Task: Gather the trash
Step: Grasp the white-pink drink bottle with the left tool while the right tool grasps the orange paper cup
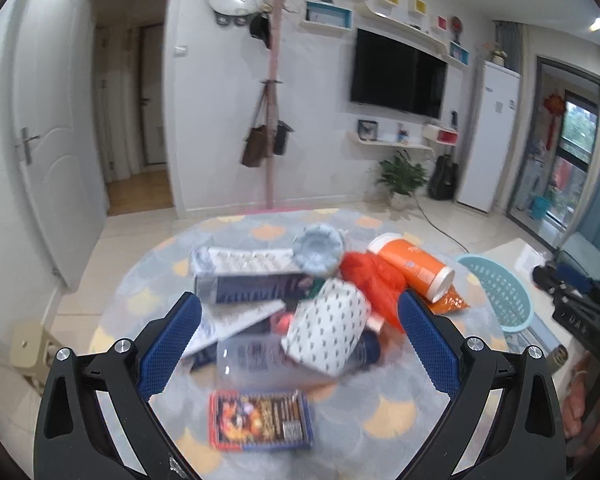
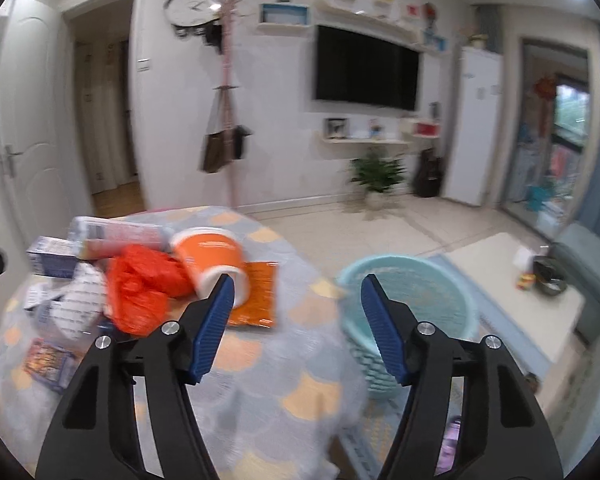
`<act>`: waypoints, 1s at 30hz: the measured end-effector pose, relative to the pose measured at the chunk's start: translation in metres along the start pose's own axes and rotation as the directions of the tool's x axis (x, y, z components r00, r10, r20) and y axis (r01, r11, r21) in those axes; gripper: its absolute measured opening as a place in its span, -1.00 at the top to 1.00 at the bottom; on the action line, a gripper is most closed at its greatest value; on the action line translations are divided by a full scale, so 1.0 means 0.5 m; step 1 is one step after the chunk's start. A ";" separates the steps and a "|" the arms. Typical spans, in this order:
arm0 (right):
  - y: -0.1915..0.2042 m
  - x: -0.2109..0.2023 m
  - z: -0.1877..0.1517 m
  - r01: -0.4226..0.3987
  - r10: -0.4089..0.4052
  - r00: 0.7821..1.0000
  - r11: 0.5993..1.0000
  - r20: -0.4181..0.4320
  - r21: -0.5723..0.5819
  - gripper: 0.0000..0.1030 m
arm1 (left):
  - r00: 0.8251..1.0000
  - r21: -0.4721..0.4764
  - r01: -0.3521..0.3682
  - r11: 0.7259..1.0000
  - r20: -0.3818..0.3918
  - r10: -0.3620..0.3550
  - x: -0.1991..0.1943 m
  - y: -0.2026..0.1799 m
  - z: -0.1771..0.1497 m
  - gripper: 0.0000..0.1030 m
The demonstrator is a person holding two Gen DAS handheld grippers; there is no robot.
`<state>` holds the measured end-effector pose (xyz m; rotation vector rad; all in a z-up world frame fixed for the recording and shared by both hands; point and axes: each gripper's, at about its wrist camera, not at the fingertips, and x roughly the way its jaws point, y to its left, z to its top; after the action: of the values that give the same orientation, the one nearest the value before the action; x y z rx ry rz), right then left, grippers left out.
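Observation:
A heap of trash lies on the round table: a white patterned paper bag, a clear plastic bottle, a colourful flat packet, long boxes, a red plastic bag and an orange cup on its side. My left gripper is open above the heap, the paper bag between its fingers, untouched. My right gripper is open and holds nothing, over the table's right edge. The orange cup lies just past its left fingertip, and a teal basket stands to the right.
The teal basket stands on the floor right of the table. A low white table with small items lies beyond it. A coat stand with bags, a wall TV and a potted plant are behind.

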<state>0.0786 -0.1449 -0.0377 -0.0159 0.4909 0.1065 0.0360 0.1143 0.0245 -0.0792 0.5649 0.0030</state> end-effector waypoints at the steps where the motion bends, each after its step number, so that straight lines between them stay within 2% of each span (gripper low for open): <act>1: 0.003 0.011 0.009 -0.031 0.031 1.000 1.000 -0.003 0.001 -0.21 | 1.000 0.008 0.019 1.000 -0.010 -0.019 0.006 -0.006 0.014 -0.85; 4: 0.010 0.047 0.034 -0.119 0.119 0.993 0.993 -0.024 0.006 -0.21 | 0.996 0.048 0.075 0.996 -0.053 -0.073 0.056 -0.018 0.080 -0.85; 9: 0.032 0.110 0.062 -0.171 0.170 0.984 0.985 -0.050 -0.012 -0.21 | 0.983 0.055 0.131 0.990 -0.139 -0.123 0.163 -0.042 0.150 -0.85; 13: 0.054 0.164 0.073 -0.198 0.194 0.977 0.979 -0.091 -0.038 -0.21 | 0.963 0.079 0.140 0.987 -0.244 -0.117 0.267 -0.058 0.149 -0.85; 16: 0.072 0.201 0.075 -0.220 0.212 0.969 0.974 -0.129 -0.050 -0.21 | 0.931 0.059 0.153 0.986 -0.342 -0.124 0.329 -0.060 0.147 -0.75; 20: 0.081 0.258 0.071 -0.259 0.246 0.947 0.965 -0.206 -0.036 -0.22 | 0.906 0.104 0.122 0.987 -0.417 -0.067 0.378 -0.069 0.135 -0.69; 22: 0.087 0.283 0.069 -0.274 0.259 0.936 0.961 -0.239 -0.031 -0.28 | 0.890 0.119 0.107 0.987 -0.454 -0.042 0.395 -0.063 0.127 -0.58; 24: 0.082 0.307 0.066 -0.294 0.278 0.922 0.956 -0.270 -0.020 -0.37 | 0.865 0.103 0.114 0.988 -0.499 -0.048 0.412 -0.058 0.117 -0.42; 28: 0.085 0.355 0.052 -0.305 0.290 0.897 0.952 -0.332 0.008 -0.38 | 0.843 0.068 0.135 0.989 -0.531 -0.078 0.422 -0.050 0.095 -0.08; 30: 0.085 0.374 0.043 -0.315 0.304 0.882 0.949 -0.359 0.028 -0.38 | 0.842 0.054 0.138 0.989 -0.532 -0.088 0.420 -0.049 0.088 0.06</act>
<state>0.2484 -0.0833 -0.1064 0.0134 0.8587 0.4327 0.2376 0.0894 -0.0491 -0.0233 1.1146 -0.1654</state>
